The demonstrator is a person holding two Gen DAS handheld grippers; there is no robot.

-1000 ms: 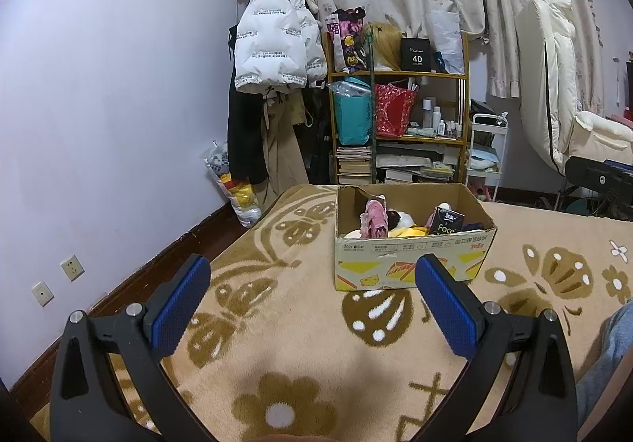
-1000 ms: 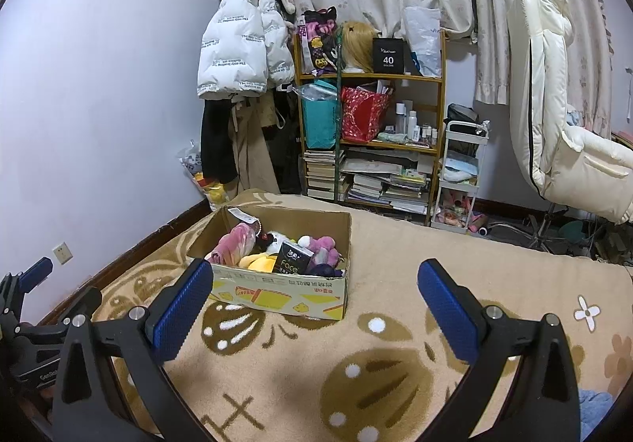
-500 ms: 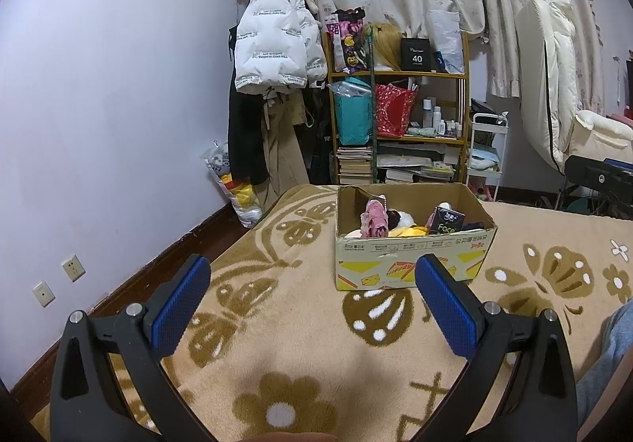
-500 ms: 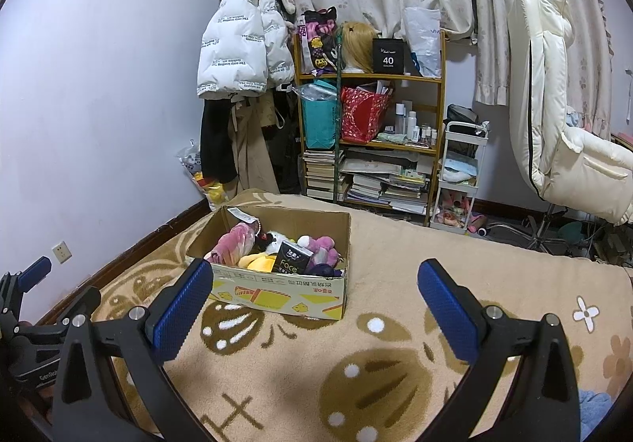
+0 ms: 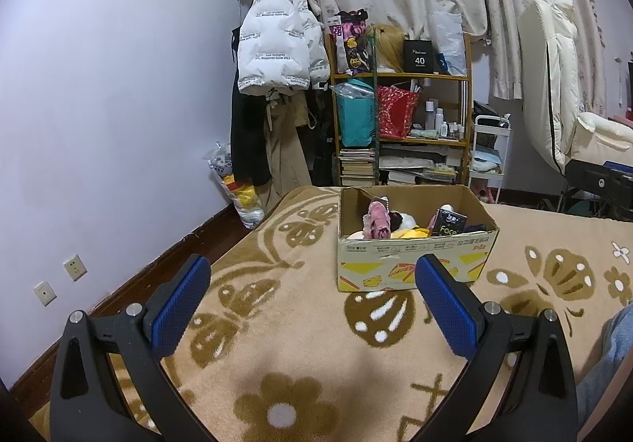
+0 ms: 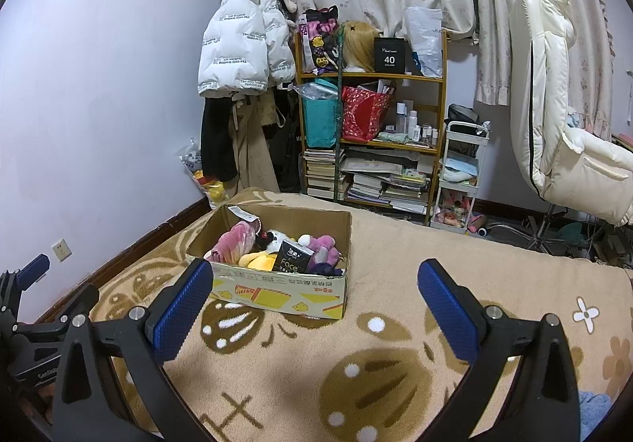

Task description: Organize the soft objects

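An open cardboard box (image 5: 411, 268) stands on the patterned blanket, also in the right wrist view (image 6: 277, 293). In it lie a pink plush (image 6: 233, 240), a yellow plush (image 6: 259, 260), a purple plush (image 6: 322, 246), a black-and-white plush (image 6: 273, 236) and a black tissue pack (image 6: 292, 258). My left gripper (image 5: 312, 299) is open and empty, a short way in front of the box. My right gripper (image 6: 314, 303) is open and empty, near the box's front right. The left gripper shows at the right wrist view's left edge (image 6: 23, 291).
The beige blanket (image 5: 277, 343) covers the bed. Behind stand a crowded wooden shelf (image 6: 372, 133), a white puffer jacket (image 6: 241, 42) on a coat rack, a white trolley (image 6: 461, 173) and a cream chair (image 6: 561, 117). A wall runs along the left.
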